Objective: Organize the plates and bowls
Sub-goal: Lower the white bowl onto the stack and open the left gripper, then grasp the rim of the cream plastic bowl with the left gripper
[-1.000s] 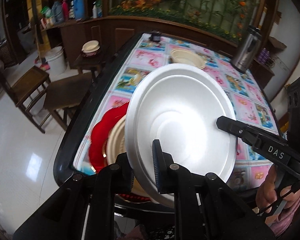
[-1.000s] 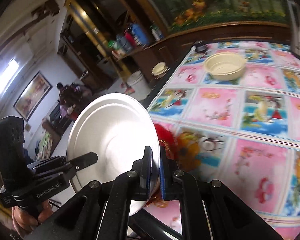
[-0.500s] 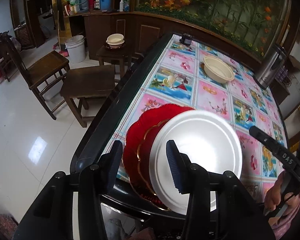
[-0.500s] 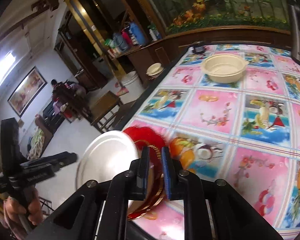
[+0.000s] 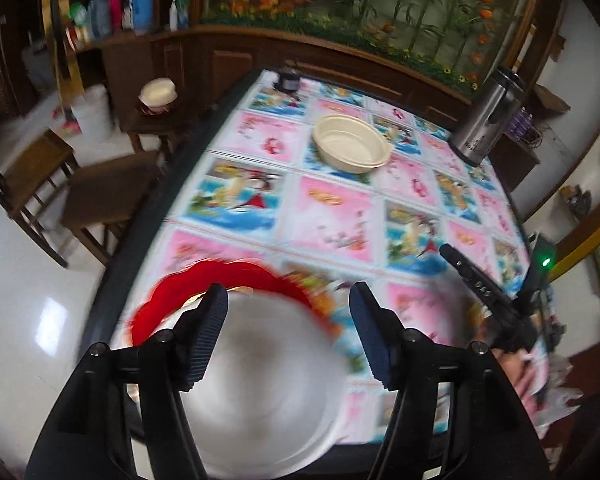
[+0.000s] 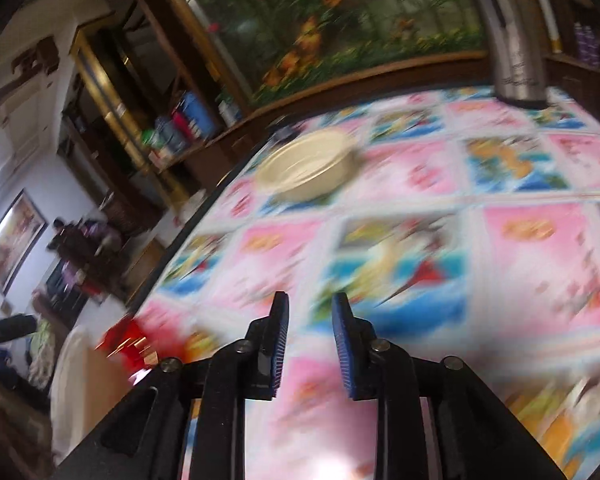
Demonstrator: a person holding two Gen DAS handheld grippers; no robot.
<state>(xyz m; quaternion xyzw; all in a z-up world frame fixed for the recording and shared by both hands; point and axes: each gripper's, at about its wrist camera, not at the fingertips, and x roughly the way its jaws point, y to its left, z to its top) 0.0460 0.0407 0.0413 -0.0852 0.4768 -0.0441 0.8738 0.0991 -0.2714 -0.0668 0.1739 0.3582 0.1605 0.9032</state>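
- Counter (image 5: 332, 216) covered by pictured pink-and-blue cloth.
- Cream bowl (image 5: 351, 146) toward far end.
- Steel flask (image 5: 485, 121) at far right corner.
- Red plate (image 5: 172, 300) at near left edge, white plate (image 5: 260, 392) on top.

The left gripper (image 5: 288, 332) is showing black angular arms, silver screws and ribbed dark-blue pads (image 5: 208, 336). The right gripper (image 6: 310, 344) is wearing the same black frame and blue-edged pads (image 6: 279, 344).
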